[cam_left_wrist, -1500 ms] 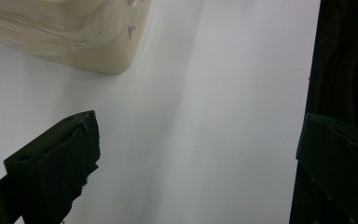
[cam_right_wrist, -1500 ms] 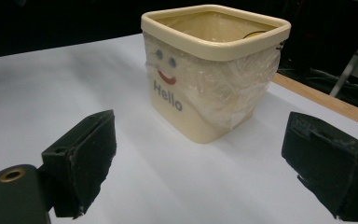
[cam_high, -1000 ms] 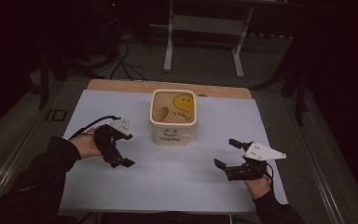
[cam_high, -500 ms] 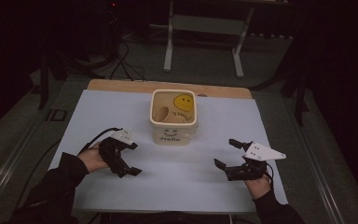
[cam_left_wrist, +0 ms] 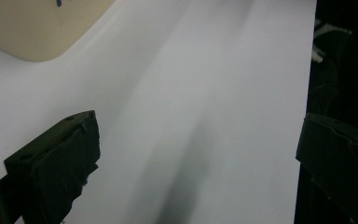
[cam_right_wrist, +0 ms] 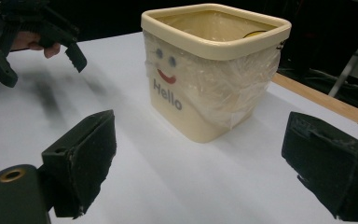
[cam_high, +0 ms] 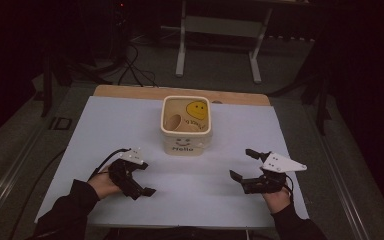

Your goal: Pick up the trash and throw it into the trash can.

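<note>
Broadly, the bench [cam_high: 145, 93] carries a white sheet [cam_high: 105, 130] that covers nearly all of it, leaving a strip of bare wood along the far edge. Wide open sheet lies to the left, right and near side of the one thing standing on it.

That thing is a cream square tub [cam_high: 186, 124], upright with its mouth up, set at the middle of the sheet toward the far edge. Its "Hello" face with the drawn smile points at the person, and clear film wraps its walls, as the right gripper view shows [cam_right_wrist: 216, 70]. Inside, a light brown cup [cam_high: 174, 122] lies on its side against the left wall, beside a yellow smiley disc [cam_high: 198, 108].

Near the front edge, the left gripper [cam_high: 142, 176] is held low over the sheet by a hand coming in from the lower left, its fingers apart and aimed right and slightly toward the person, with a tub corner at the top of its own view [cam_left_wrist: 42, 28]. The right gripper [cam_high: 244, 164] hovers well right of the tub, its fingers spread wide, aimed left toward the tub.
</note>
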